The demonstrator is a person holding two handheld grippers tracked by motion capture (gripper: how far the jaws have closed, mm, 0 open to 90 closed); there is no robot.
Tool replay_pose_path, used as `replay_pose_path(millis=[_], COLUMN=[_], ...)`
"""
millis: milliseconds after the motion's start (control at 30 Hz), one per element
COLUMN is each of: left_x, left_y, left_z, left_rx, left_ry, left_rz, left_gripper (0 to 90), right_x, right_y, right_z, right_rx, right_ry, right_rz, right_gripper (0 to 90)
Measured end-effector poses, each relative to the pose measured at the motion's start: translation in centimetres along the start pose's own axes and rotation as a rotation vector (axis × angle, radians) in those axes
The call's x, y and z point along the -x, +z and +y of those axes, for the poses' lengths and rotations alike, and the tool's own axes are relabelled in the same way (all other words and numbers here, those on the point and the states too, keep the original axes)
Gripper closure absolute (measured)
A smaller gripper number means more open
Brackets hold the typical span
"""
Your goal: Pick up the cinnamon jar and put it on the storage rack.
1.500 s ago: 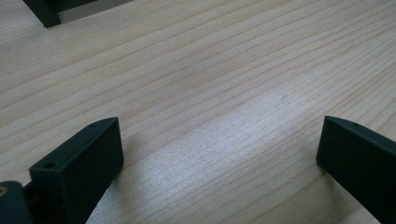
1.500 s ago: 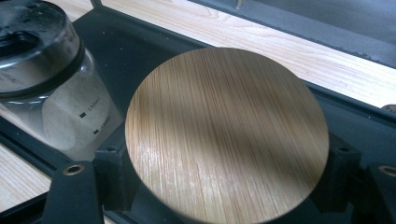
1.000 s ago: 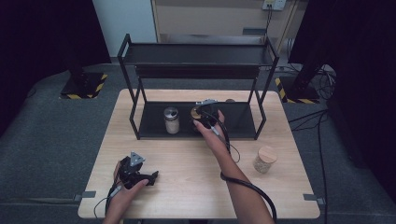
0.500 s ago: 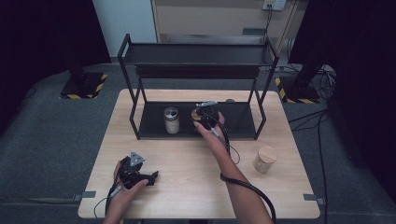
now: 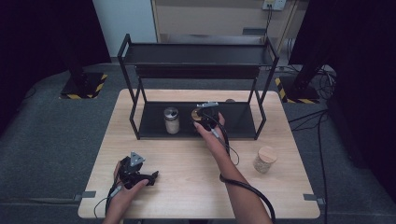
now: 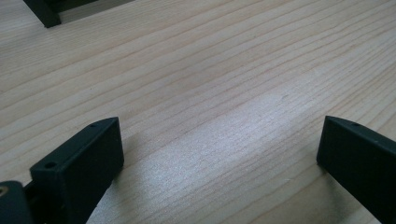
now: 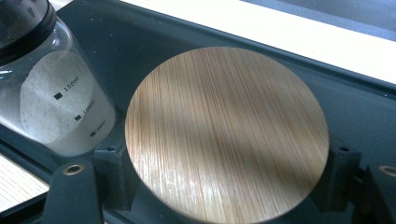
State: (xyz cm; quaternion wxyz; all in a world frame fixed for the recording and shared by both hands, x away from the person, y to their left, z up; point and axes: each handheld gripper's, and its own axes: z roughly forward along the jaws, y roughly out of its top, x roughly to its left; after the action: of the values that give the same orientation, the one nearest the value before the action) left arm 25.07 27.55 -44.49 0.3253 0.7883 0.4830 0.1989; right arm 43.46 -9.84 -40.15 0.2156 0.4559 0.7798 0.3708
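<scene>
A jar with a round wooden lid (image 7: 219,116) stands on the bottom shelf of the black rack (image 5: 198,70). My right gripper (image 7: 226,156) is shut on it, one jaw on each side of the lid. In the high view the right gripper (image 5: 204,113) reaches into the shelf and the lid (image 5: 196,114) peeks out at its left. A glass jar with a dark cap (image 7: 56,102) holding white powder stands just left of it, apart. My left gripper (image 5: 150,176) rests low over the wooden table (image 5: 187,186) near the front left, its jaws wide open (image 6: 219,149) with bare wood between them.
A second jar with a wooden lid (image 5: 265,159) stands on the table at the right. The glass jar (image 5: 172,120) sits left of centre on the shelf. A rack foot (image 6: 44,11) shows at the top left of the left gripper view. Dark floor surrounds the table.
</scene>
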Motion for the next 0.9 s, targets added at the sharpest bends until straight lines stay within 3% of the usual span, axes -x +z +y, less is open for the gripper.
replay_pose_path(millis=[367, 900], left_x=[-0.02, -0.01], left_y=[0.0, 0.0], left_z=[0.01, 0.01], left_rx=[0.0, 0.0], left_ry=[0.0, 0.0], left_rz=[-0.001, 0.0], left_gripper=[0.0, 0.0], right_x=[0.26, 0.95], right_y=[0.01, -0.43], right_z=[-0.26, -0.44], right_rx=[0.01, 0.022], right_ry=[-0.008, 0.001], right_rz=[0.01, 0.038], right_gripper=[25.4, 10.3])
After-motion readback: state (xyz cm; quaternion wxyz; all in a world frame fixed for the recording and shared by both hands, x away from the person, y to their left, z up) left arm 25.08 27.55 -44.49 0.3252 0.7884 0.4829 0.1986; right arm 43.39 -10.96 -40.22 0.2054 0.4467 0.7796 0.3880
